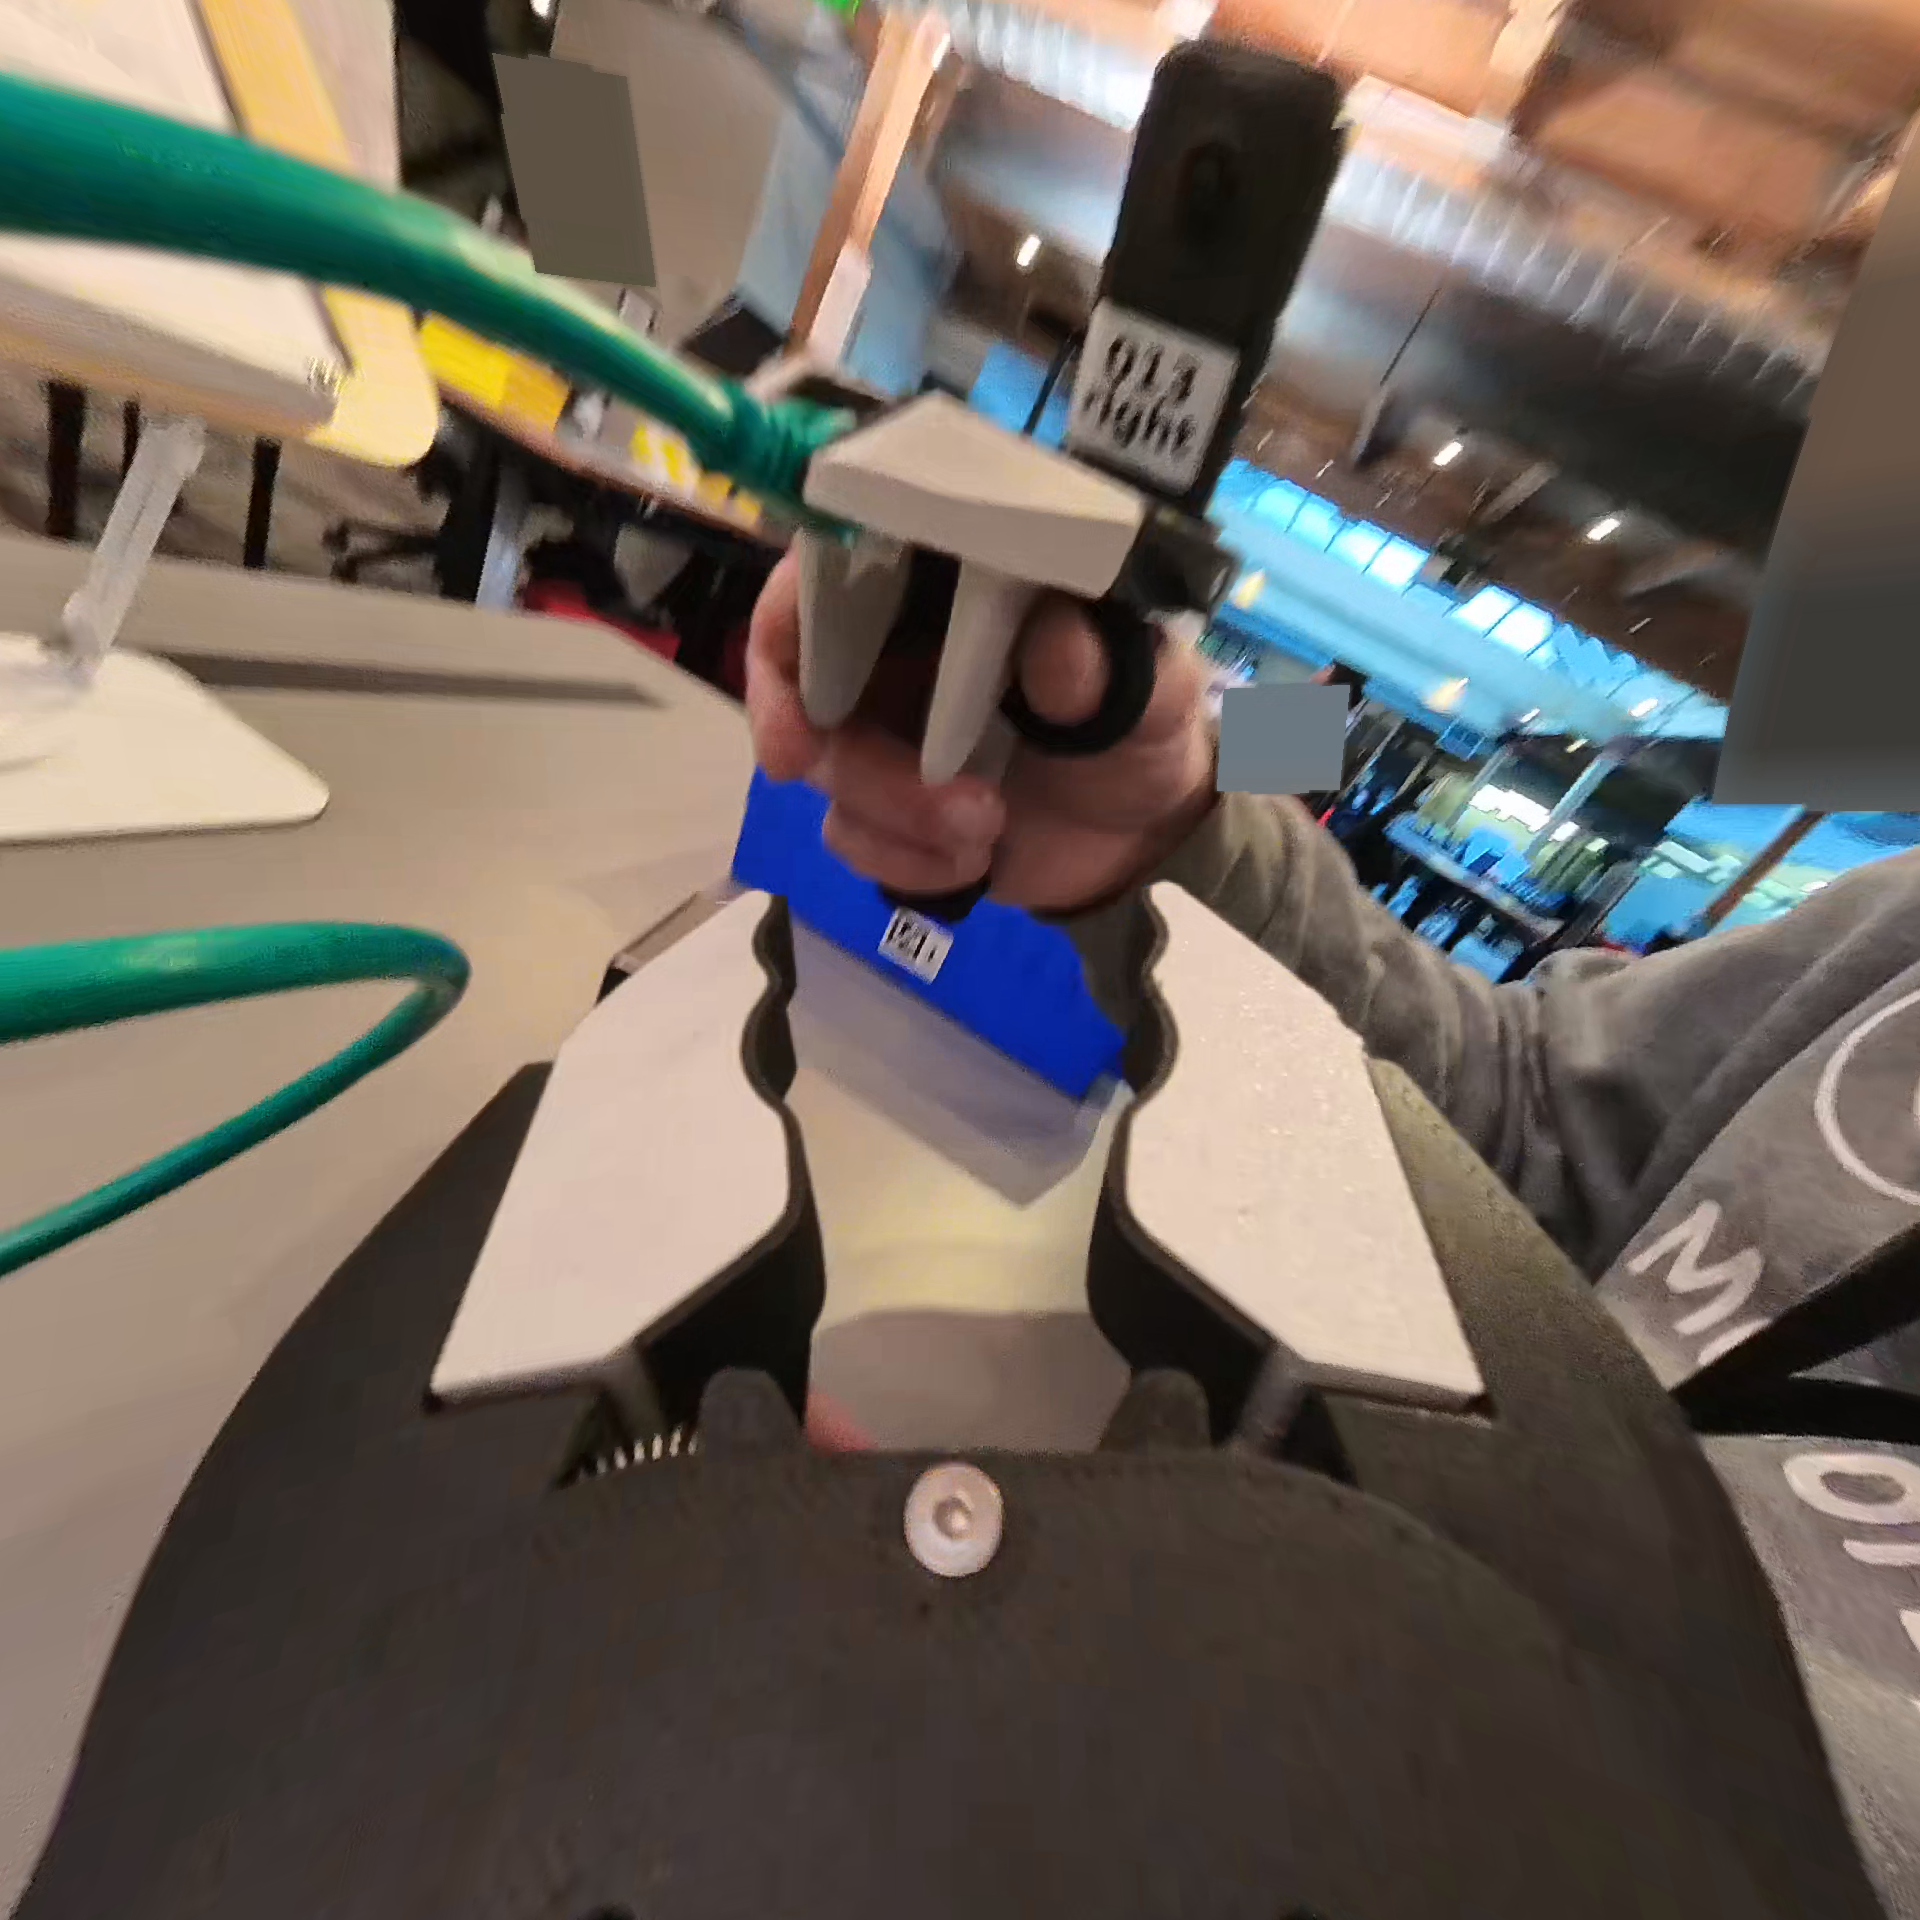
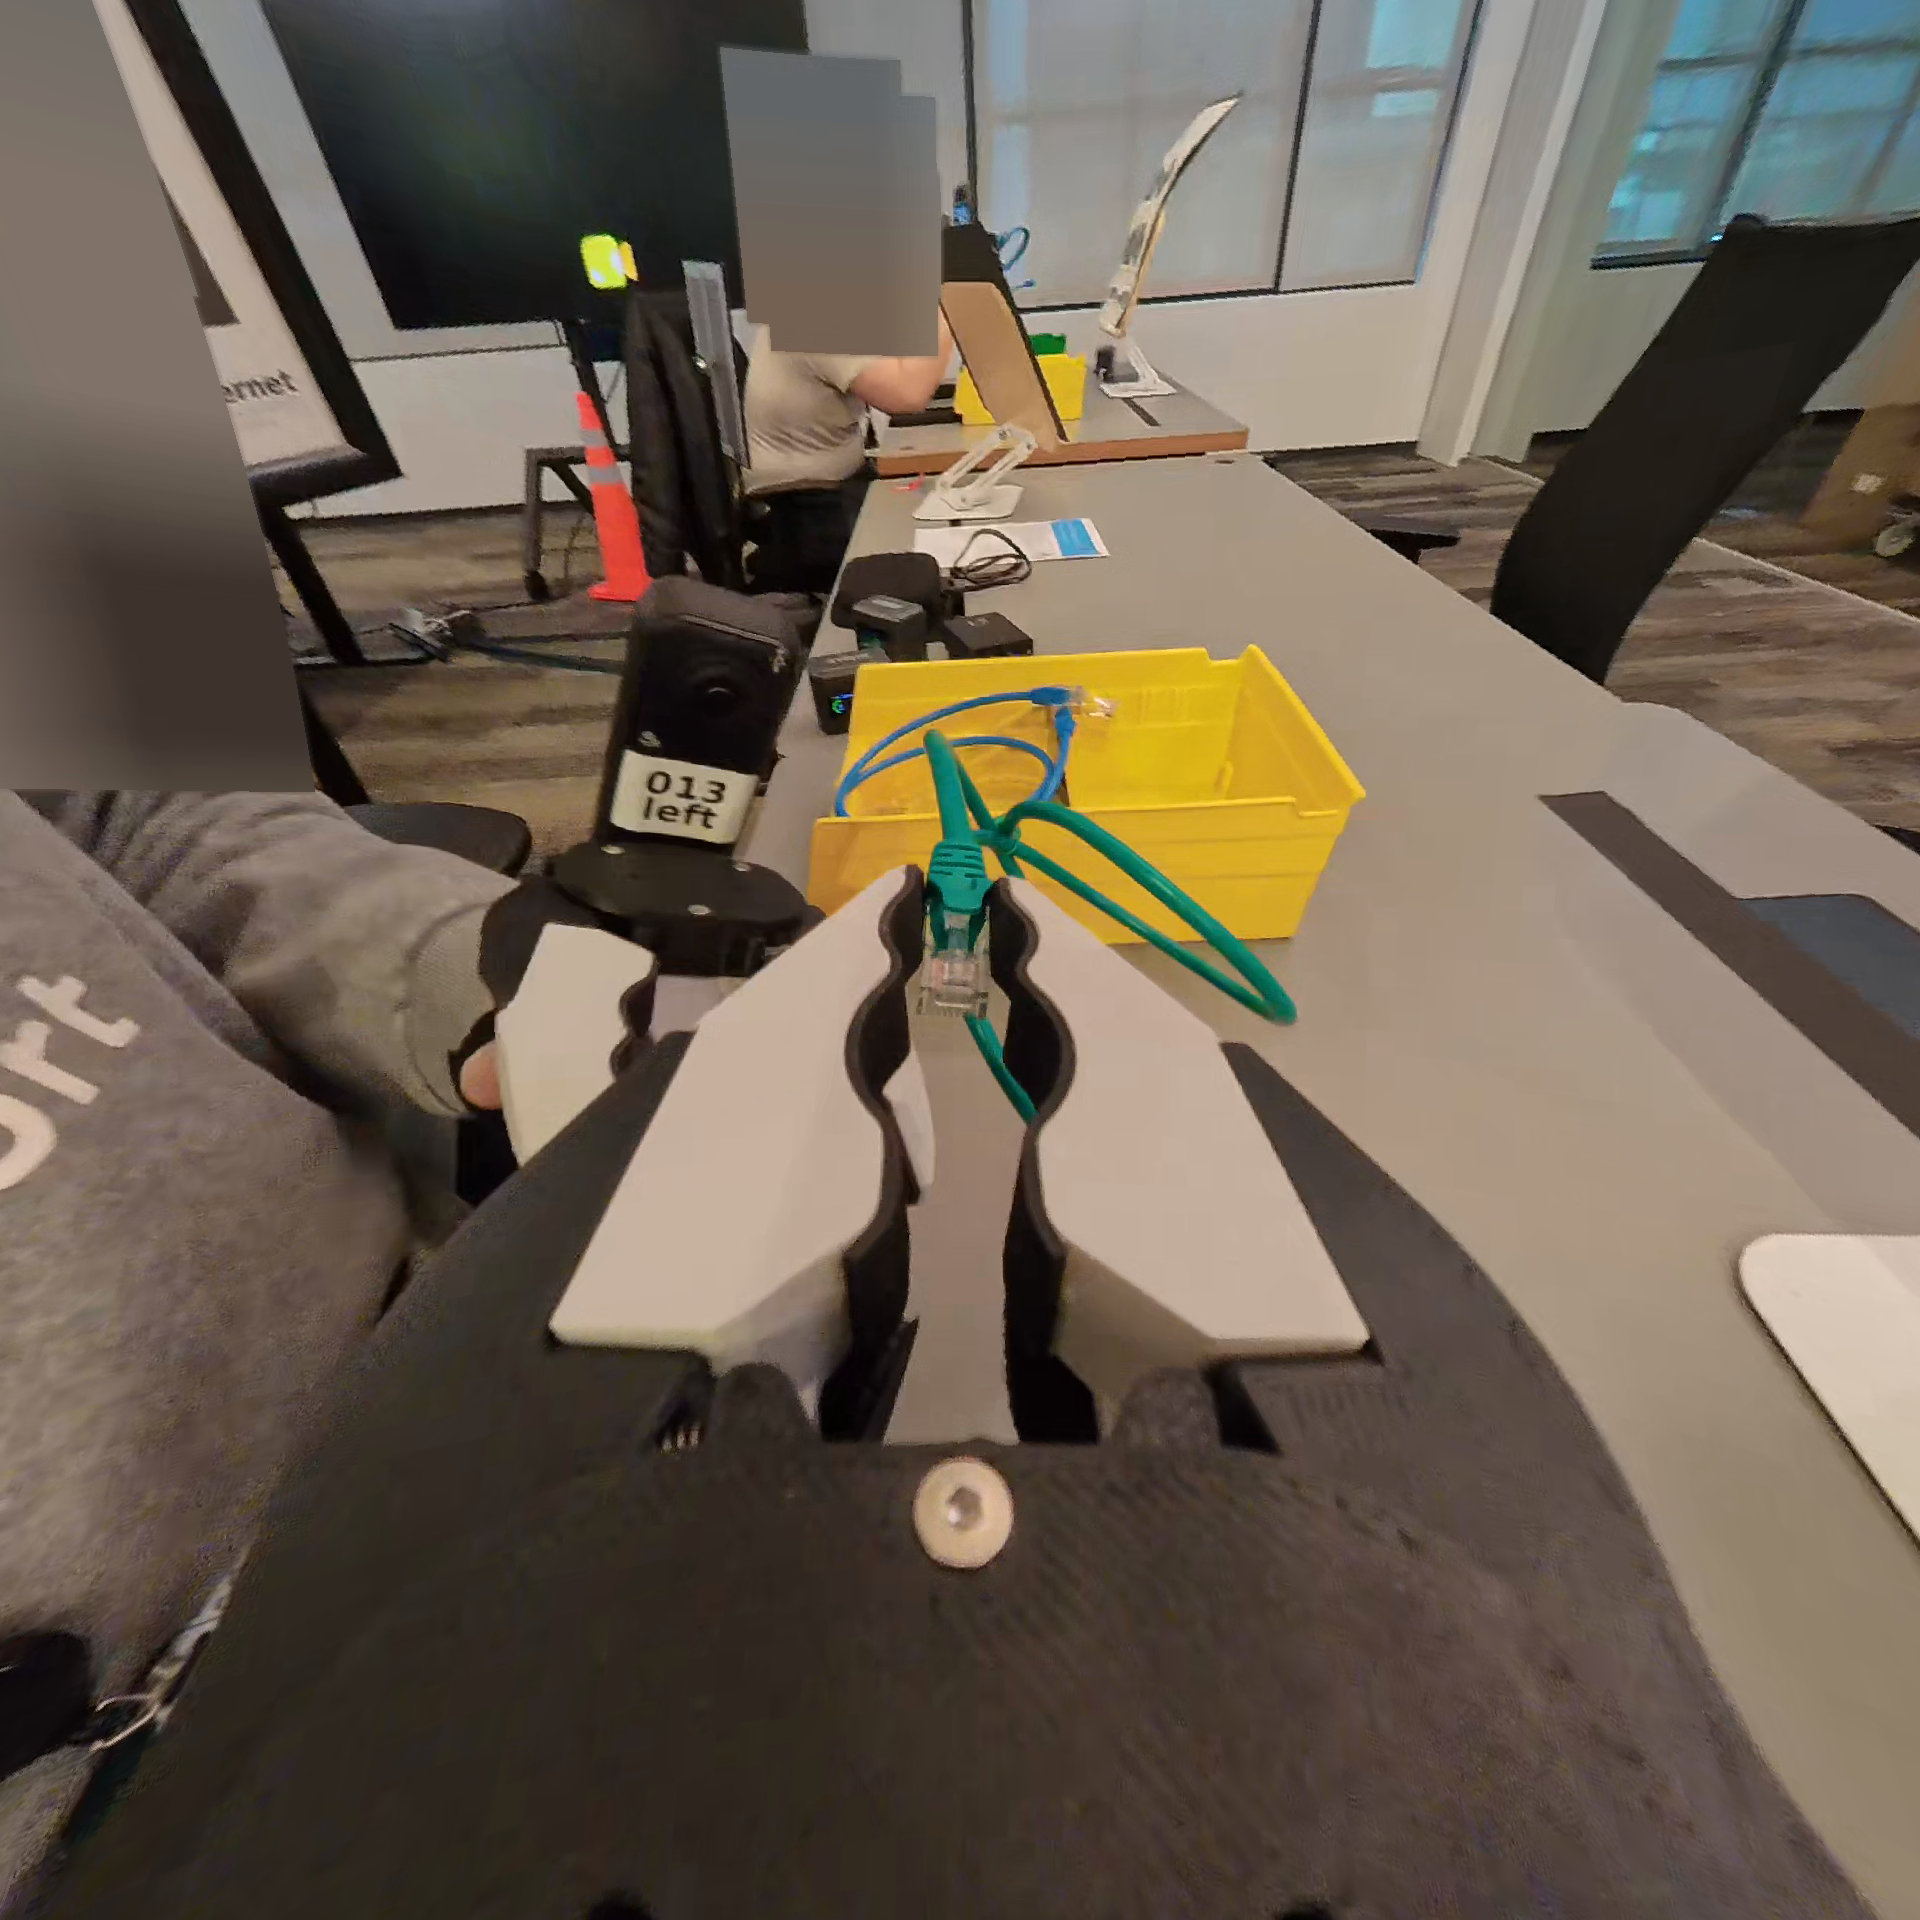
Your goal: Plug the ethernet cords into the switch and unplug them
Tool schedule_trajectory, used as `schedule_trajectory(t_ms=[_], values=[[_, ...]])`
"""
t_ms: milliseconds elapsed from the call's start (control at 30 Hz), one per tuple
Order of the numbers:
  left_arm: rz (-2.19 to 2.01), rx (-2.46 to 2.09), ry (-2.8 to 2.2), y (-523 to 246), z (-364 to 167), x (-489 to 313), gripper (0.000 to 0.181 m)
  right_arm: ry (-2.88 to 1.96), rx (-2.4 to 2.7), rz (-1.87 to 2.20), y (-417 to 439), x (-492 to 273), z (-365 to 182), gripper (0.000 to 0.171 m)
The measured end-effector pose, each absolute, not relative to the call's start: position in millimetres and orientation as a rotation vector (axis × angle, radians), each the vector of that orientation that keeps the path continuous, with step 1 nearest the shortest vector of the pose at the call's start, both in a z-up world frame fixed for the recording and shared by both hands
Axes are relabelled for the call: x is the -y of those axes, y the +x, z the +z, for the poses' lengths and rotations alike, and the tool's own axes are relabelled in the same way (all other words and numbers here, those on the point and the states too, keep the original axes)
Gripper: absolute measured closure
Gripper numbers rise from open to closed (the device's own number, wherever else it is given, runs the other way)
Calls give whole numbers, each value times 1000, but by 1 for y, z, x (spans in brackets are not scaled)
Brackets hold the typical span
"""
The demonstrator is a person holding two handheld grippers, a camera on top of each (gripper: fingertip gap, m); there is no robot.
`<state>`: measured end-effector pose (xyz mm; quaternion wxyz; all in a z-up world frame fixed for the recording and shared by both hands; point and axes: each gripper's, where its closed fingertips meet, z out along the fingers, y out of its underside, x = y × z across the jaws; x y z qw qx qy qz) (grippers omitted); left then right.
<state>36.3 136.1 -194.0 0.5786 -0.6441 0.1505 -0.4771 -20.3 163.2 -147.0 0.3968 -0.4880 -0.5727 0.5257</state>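
Note:
My right gripper (image 2: 956, 940) is shut on the clear plug of a green ethernet cord (image 2: 1143, 914), and the plug's tip points back at the camera. The cord loops over the grey table (image 2: 1455, 1091) toward the bin. In the left wrist view, my left gripper (image 1: 956, 914) is shut on the blue and pale switch (image 1: 935, 1049). The right gripper (image 1: 831, 488) hovers just above and beyond the switch, held by a hand, with the green cord (image 1: 416, 270) trailing left. This view is blurred. The left gripper (image 2: 623, 997) shows at the left of the right wrist view, where the switch is hidden.
A yellow bin (image 2: 1268, 831) holds a blue cord (image 2: 935, 727) just beyond the grippers. Black devices (image 2: 914, 623) lie behind it. White stand bases sit at the right (image 2: 1849, 1351) and the left (image 1: 135, 748). A person sits at a far desk (image 2: 810, 416). A black chair back (image 2: 1662, 436) stands right. Spacing between my two grippers at the tips: around 7 cm.

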Motion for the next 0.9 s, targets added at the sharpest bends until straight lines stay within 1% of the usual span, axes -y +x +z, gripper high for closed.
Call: schedule_trajectory(t_ms=[133, 200, 333, 433, 567, 633, 833, 900], values=[[-1246, -290, -1303, 30, -164, -138, 128, -1248, 1482, 1384, -15, -157, -148, 162], [-1258, -269, -1234, 25, -154, -139, 128, -1254, 1500, 1411, -12, -153, -151, 162], [-1297, -173, -1120, 13, -144, -146, 114, -1280, 1546, 1453, -8, -148, -160, 162], [-1263, -178, -1073, 8, -140, -150, 111, -1299, 1601, 1487, -5, -141, -167, 162], [-1211, -303, -1097, 14, -144, -147, 146, -1311, 1698, 1489, 2, -135, -173, 162], [-1170, -357, -1132, 18, -150, -146, 153, -1302, 1744, 1473, 6, -134, -173, 162], [-1057, -512, -1219, 25, -162, -142, 161, -1307, 1846, 1442, 13, -133, -177, 162], [-1024, -548, -1234, 24, -165, -139, 169, -1300, 1868, 1447, 16, -133, -176, 162]])
